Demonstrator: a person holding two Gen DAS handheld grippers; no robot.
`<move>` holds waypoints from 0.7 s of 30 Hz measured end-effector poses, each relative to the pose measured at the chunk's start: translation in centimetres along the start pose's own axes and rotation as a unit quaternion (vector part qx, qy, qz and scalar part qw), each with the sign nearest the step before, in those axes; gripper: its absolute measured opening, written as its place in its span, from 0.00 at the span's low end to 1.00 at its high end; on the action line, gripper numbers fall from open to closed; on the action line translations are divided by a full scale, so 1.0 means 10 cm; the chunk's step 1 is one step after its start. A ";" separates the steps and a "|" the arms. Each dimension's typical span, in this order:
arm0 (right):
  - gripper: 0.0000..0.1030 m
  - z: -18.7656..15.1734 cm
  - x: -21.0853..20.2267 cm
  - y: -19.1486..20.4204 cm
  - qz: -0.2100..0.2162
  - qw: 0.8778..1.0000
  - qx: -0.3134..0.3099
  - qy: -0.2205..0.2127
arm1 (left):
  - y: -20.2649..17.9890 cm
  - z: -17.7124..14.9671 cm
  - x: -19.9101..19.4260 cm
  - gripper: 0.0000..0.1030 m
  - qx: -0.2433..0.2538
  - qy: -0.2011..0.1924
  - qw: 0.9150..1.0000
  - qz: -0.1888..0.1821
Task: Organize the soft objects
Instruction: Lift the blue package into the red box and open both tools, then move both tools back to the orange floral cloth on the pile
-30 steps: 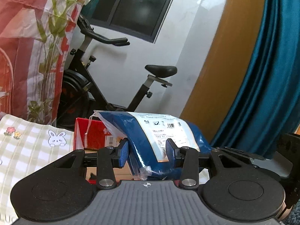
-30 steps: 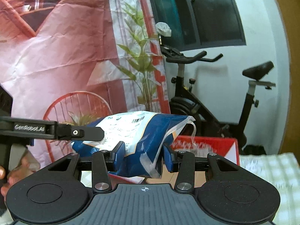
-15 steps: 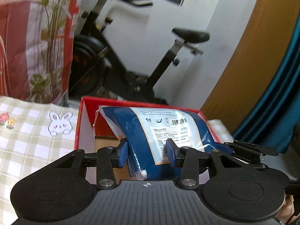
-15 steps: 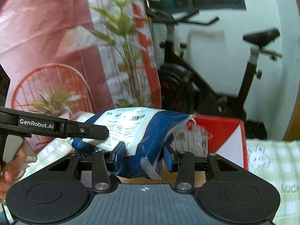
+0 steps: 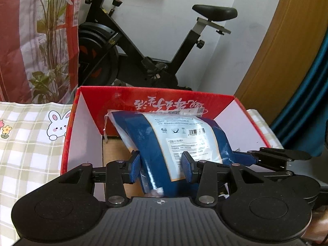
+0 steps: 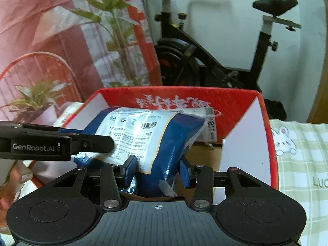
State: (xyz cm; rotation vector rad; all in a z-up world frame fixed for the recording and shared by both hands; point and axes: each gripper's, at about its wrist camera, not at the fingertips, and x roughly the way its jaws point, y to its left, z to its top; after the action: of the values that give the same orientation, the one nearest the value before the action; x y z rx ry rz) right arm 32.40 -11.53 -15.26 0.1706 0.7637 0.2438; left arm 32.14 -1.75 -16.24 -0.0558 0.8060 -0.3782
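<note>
Two grippers share one soft blue package [image 5: 180,143]: the left gripper [image 5: 161,169] pinches one end of it between its blue pads, and the right gripper [image 6: 156,171] pinches the other end, each pair of fingers pressed into the plastic so that it bulges between them. Holding both ends seems meant to keep the limp bag from sagging or folding while it goes into the red cardboard box [image 5: 155,100]. The package hangs inside the box opening, its far end near the red back wall, and whether it rests on the brown bottom cannot be told. In the right wrist view the left gripper's arm reaches in from the box's left side, so the two tools crowd one another over the near edge. The box's white side walls leave little room for either wrist to swing outward. A checked cloth with a rabbit print [image 5: 58,126] lies beside the box, and an exercise bike [image 5: 143,47] and a plant-printed curtain [image 6: 61,30] stand behind it, well apart from the work.
</note>
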 end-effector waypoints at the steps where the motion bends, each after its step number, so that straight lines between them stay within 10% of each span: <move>1: 0.41 0.00 0.01 0.01 -0.009 1.000 0.001 0.002 | 0.00 0.00 0.01 0.45 0.002 0.001 1.000 0.003; 9: 0.64 -0.03 -0.12 0.08 -0.029 1.000 -0.011 -0.006 | -0.01 0.00 -0.10 0.50 0.016 0.002 1.000 0.011; 15: 1.00 -0.02 -0.41 0.12 -0.041 0.998 -0.007 -0.057 | -0.09 -0.08 -0.36 0.54 0.026 -0.010 1.000 0.006; 21: 1.00 -0.06 -0.73 0.17 -0.045 0.995 0.011 -0.093 | -0.16 -0.25 -0.72 0.99 0.033 -0.037 0.998 0.023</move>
State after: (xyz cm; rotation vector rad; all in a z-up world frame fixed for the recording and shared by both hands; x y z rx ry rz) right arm 26.61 -11.90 -10.50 0.1771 0.5870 0.1314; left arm 25.35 -0.43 -12.68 0.0115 0.7204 -0.3570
